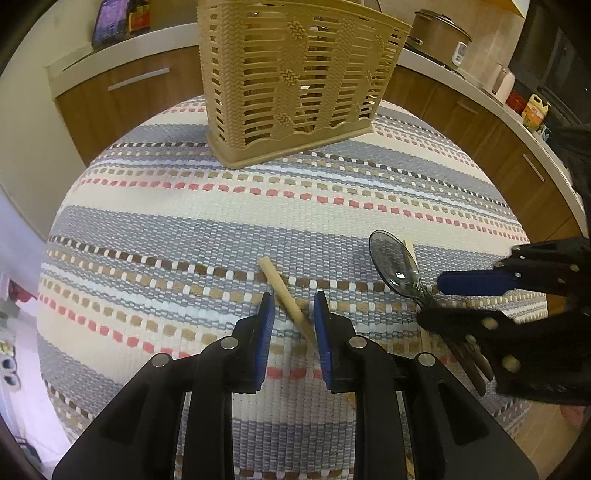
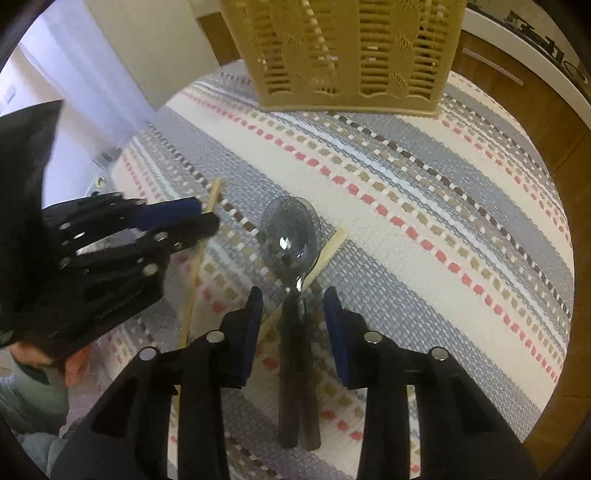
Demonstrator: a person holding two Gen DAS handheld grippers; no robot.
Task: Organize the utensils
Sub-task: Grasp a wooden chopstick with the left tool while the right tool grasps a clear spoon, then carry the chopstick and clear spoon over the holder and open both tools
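Chopstick, pale wood, lies on the striped cloth at centre-bottom of the left wrist view, running diagonally from upper left to lower right. Left claw straddles it, jaws apart, blue pads on either side; lower end of the stick meets the right-hand pad, but whether it truly touches is hard to tell. Nothing clamped.

Spoon, dark translucent bowl with a dark handle, lies at the middle of the right wrist view, bowl pointing toward the top of the frame. A second dark handle lies right alongside its handle; its head is hidden. Right claw sits over the spoon's neck, jaws wide, pads clear of the handle on both sides. Not gripping.

Second chopstick slants under the spoon's neck, its tip showing just right of the bowl.

Tan slotted cutlery basket stands upright at top centre of both views, well apart from the utensils.

All of it rests on a woven cloth striped grey, cream, pink and brown, covering the round worktop. Wooden cabinets and a counter curve behind; a pot stands at upper right.
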